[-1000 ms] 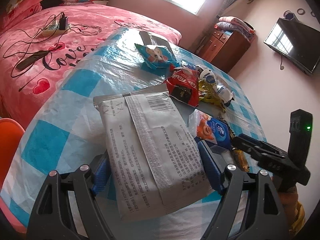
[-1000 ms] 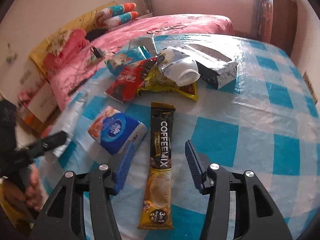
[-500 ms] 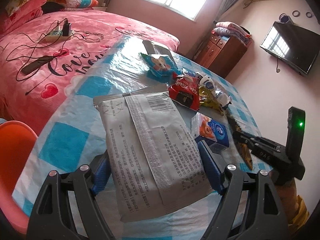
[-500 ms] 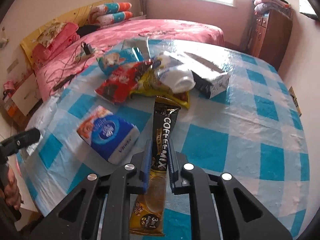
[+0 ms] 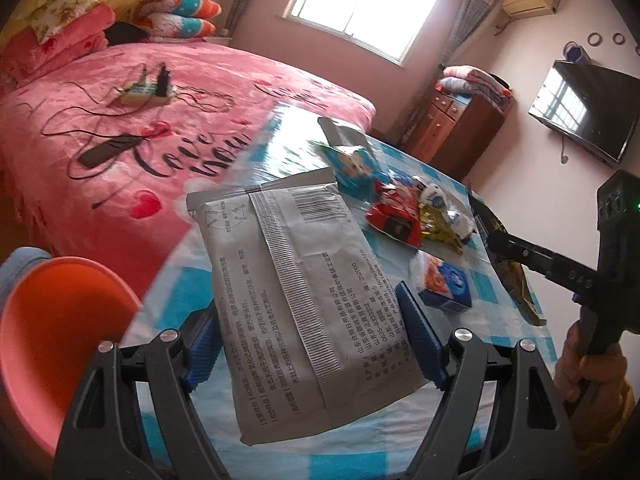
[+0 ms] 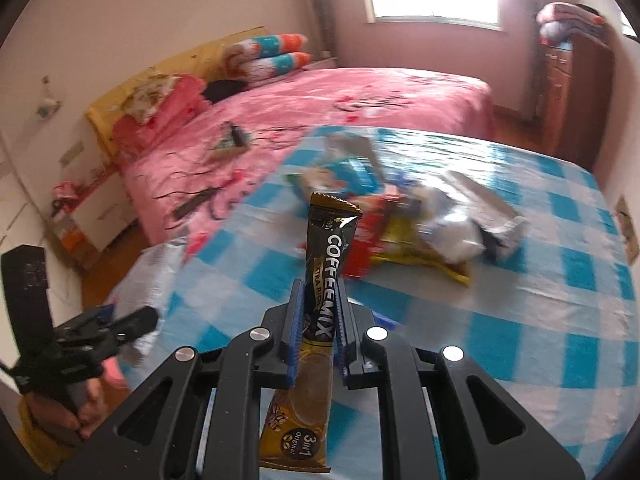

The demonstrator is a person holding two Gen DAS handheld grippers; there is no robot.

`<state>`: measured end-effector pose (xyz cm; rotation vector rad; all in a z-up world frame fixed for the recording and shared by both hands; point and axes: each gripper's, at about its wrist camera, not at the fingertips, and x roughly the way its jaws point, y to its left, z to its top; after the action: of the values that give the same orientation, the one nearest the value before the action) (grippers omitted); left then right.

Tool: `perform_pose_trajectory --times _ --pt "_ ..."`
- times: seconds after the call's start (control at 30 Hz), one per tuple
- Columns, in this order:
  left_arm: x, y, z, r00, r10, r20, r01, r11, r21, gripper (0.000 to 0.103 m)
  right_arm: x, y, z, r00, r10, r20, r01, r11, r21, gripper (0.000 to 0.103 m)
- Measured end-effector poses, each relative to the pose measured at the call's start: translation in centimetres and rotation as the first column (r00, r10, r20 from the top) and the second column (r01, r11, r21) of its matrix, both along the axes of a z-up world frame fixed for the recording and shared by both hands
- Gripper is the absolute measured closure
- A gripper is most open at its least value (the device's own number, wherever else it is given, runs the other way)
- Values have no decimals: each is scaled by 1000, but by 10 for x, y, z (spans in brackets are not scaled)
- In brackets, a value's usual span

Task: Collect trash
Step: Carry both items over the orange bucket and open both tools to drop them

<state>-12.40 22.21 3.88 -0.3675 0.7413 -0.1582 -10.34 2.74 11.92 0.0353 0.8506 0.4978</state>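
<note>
Underneath, a glossy blue-and-white checked tablecloth [image 6: 560, 320] covers the table. Left gripper [image 5: 316, 320] grips a flat, matte grey printed pouch [image 5: 296, 300] across its width, as before. Right gripper [image 6: 318, 320], half-open 1 second ago, now pinches a slim, shiny COFFEEMIX sachet [image 6: 324, 280], lifted above the crinkled wrapper pile [image 6: 420, 232].

A pink bed [image 5: 168, 128] lies at the left with a power strip [image 5: 144, 92] and cables on it; an orange chair [image 5: 52, 320] sits near left; a wall television [image 5: 584, 116] hangs far right above a wooden dresser [image 5: 456, 132].
</note>
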Motion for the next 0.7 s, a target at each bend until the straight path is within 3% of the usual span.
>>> perform_pose_trajectory --times 0.3,0.7 --pt "-23 56 -4 989 144 -23 -143 989 42 23 -4 97 -1 971 232 -51 -227 970 89 87" --pt "-54 119 -41 941 314 -126 -305 949 82 23 -13 222 -34 878 454 -152 -434 889 145 87"
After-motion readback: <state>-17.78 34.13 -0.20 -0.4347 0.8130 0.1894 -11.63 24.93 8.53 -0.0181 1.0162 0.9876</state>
